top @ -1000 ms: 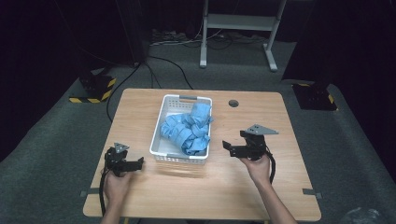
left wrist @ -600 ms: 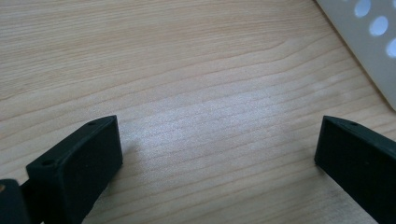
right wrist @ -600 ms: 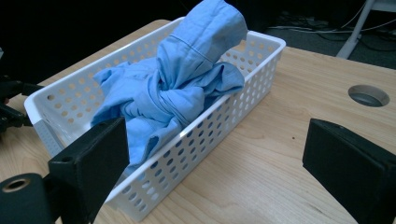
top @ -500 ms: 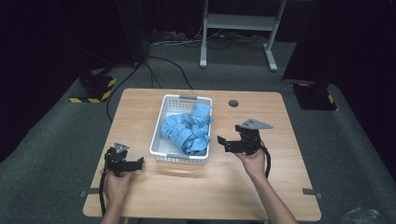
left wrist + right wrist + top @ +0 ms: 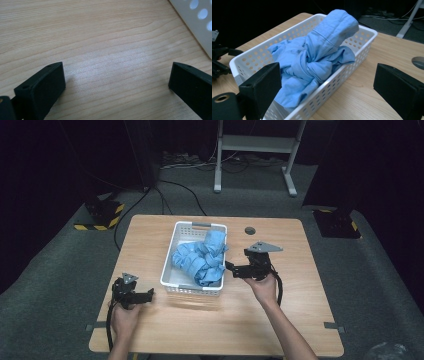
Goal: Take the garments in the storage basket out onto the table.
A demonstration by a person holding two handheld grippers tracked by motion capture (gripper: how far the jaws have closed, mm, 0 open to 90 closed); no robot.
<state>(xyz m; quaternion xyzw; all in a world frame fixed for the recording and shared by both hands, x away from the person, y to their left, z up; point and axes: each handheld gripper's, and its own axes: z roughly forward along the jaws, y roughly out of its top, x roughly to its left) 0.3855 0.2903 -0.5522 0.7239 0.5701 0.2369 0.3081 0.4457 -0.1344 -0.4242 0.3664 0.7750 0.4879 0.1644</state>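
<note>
Blue cloth (image 5: 200, 261), a crumpled garment bundle, sits heaped inside the white perforated basket (image 5: 171, 271) at the middle of the tabletop (image 5: 280, 320), one fold rising above the far rim. Your right gripper (image 5: 231, 268) hovers just beside the basket's right wall, jaws spread wide and aimed at the bundle (probably lined up to reach in for a grab). Your left gripper (image 5: 150, 293) rests low over bare wood near the basket's front left corner, jaws also spread and holding nothing, seemingly parked where it could steady the basket.
</note>
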